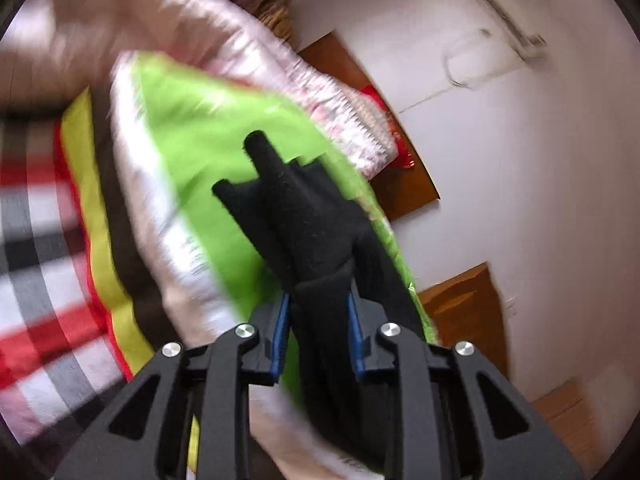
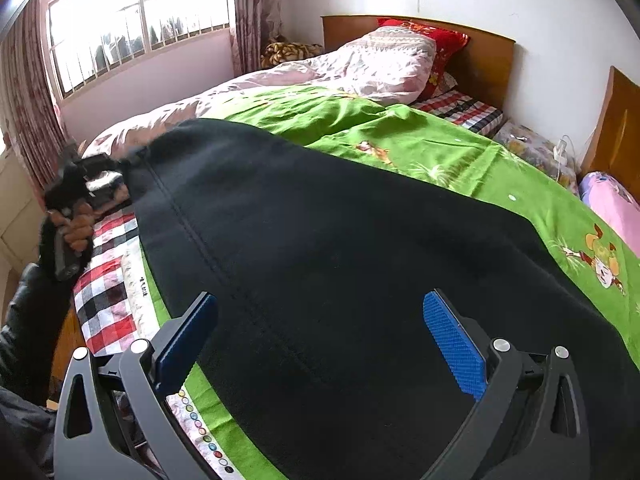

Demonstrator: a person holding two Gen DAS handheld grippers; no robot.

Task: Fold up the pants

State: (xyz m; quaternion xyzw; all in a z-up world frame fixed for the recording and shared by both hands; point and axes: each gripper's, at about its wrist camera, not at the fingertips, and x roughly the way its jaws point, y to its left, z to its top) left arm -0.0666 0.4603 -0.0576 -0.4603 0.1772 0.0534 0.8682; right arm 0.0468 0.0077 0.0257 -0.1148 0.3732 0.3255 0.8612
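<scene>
The black pants [image 2: 340,264] lie spread across the green bedcover [image 2: 420,148]. My left gripper [image 1: 318,300] is shut on a bunched edge of the pants [image 1: 296,216] and holds it lifted; that view is tilted and blurred. In the right wrist view the left gripper [image 2: 120,178] shows at the far left end of the pants, held by a hand. My right gripper [image 2: 320,340] is open, its blue pads [image 2: 454,344] apart, just above the near part of the pants and holding nothing.
A pink quilt [image 2: 360,64] and red pillow [image 2: 440,40] lie at the wooden headboard [image 2: 480,56]. A checked sheet [image 2: 108,280] shows at the bed's left edge. A window [image 2: 132,12] with curtains is behind. A pink bundle [image 2: 612,204] sits at right.
</scene>
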